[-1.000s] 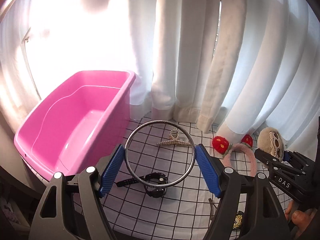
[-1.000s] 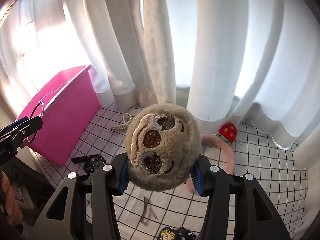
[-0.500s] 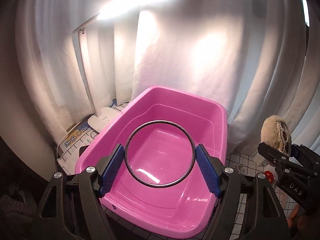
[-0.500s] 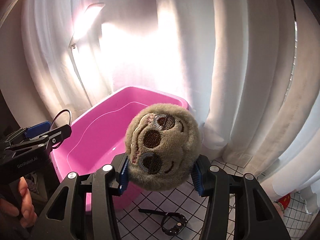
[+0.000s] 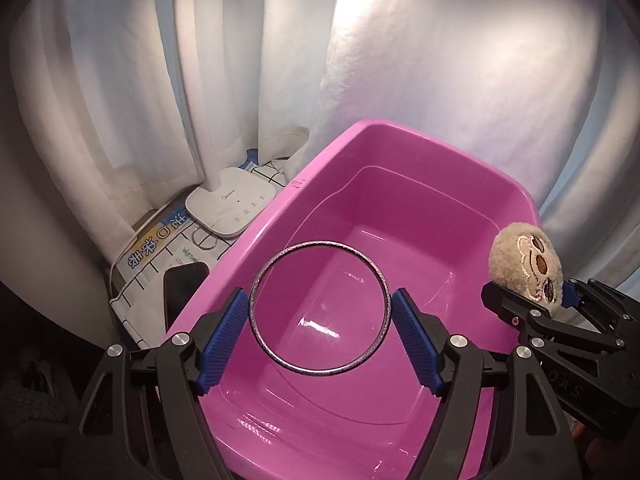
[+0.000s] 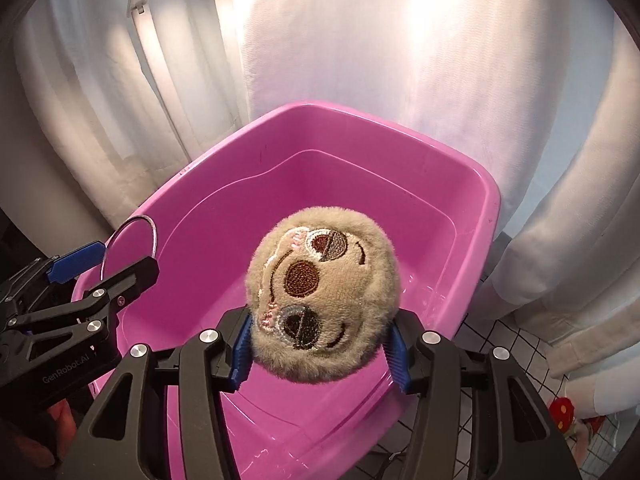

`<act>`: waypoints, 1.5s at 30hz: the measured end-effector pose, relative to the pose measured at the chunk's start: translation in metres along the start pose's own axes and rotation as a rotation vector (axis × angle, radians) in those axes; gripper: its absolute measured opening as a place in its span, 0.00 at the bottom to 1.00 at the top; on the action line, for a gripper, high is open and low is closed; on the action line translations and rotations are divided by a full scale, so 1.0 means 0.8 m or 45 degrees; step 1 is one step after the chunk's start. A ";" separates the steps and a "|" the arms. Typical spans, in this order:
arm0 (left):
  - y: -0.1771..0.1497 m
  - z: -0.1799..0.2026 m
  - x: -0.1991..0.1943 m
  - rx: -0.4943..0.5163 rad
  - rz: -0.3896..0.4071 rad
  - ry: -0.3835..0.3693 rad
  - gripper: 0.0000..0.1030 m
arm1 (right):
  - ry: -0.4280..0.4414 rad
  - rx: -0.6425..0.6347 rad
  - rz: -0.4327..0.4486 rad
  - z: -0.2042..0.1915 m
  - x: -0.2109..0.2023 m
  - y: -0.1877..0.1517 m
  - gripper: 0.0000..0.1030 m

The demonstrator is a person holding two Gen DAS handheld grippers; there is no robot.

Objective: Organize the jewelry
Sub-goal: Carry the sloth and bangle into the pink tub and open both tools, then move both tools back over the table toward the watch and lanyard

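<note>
My left gripper point(image 5: 319, 320) is shut on a thin silver bangle point(image 5: 260, 332), held upright between the blue pads over the pink plastic tub point(image 5: 400, 216). My right gripper point(image 6: 320, 344) is shut on a round beige plush sloth face point(image 6: 324, 300), held over the same tub point(image 6: 224, 208). The tub's floor looks bare. In the left wrist view the right gripper point(image 5: 532, 304) with the plush point(image 5: 524, 264) sits at the tub's right rim. In the right wrist view the left gripper point(image 6: 100, 264) with the bangle point(image 6: 151, 228) sits at the tub's left rim.
A white desk lamp base point(image 5: 230, 206) stands left of the tub, with a small ring point(image 5: 204, 240) and a black phone point(image 5: 182, 284) beside it. White curtains point(image 5: 440, 60) hang close behind. A red-dotted headband piece point(image 6: 564, 412) lies on the checked cloth at right.
Both grippers swung left from the checked cloth with its loose items to over the pink tub, and have come closer and higher above it. Each still holds its object.
</note>
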State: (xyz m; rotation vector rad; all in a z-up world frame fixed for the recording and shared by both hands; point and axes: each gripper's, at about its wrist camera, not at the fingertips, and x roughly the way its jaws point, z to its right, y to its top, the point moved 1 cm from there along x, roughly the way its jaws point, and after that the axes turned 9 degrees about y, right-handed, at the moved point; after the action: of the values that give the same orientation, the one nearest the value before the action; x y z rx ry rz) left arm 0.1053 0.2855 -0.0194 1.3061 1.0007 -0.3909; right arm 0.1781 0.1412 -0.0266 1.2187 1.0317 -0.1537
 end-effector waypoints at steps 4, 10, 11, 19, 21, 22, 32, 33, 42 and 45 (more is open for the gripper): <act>-0.002 -0.001 0.009 0.005 -0.035 0.000 0.80 | -0.041 -0.002 -0.040 0.002 0.011 0.002 0.60; -0.002 -0.002 0.009 0.014 -0.031 0.002 0.84 | -0.072 -0.001 -0.014 0.001 0.008 0.003 0.63; -0.002 -0.002 0.009 0.014 -0.031 0.001 0.84 | -0.075 0.001 -0.011 0.001 0.006 0.003 0.63; -0.007 0.001 -0.009 0.018 0.008 0.010 0.84 | -0.065 0.049 0.067 0.011 -0.034 -0.013 0.63; -0.012 0.006 -0.021 0.028 0.026 0.003 0.84 | -0.057 0.079 0.098 0.018 -0.053 -0.024 0.63; -0.014 0.011 -0.029 0.032 0.035 -0.006 0.84 | -0.057 0.093 0.114 0.023 -0.065 -0.030 0.63; -0.054 0.096 -0.099 0.139 0.090 -0.190 0.86 | -0.178 0.334 0.258 0.114 -0.201 -0.133 0.63; -0.058 0.107 -0.104 0.155 0.090 -0.208 0.86 | -0.203 0.357 0.265 0.124 -0.212 -0.145 0.63; -0.102 0.192 -0.138 0.304 0.087 -0.347 0.86 | -0.358 0.538 0.296 0.188 -0.286 -0.245 0.63; -0.123 0.215 -0.143 0.346 0.070 -0.380 0.87 | -0.394 0.587 0.289 0.200 -0.300 -0.279 0.63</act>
State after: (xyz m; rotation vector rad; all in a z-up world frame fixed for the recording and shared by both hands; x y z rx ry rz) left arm 0.0364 0.0681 0.0000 1.4627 0.6751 -0.6763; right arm 0.0001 -0.1766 -0.0133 1.6588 0.5961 -0.4054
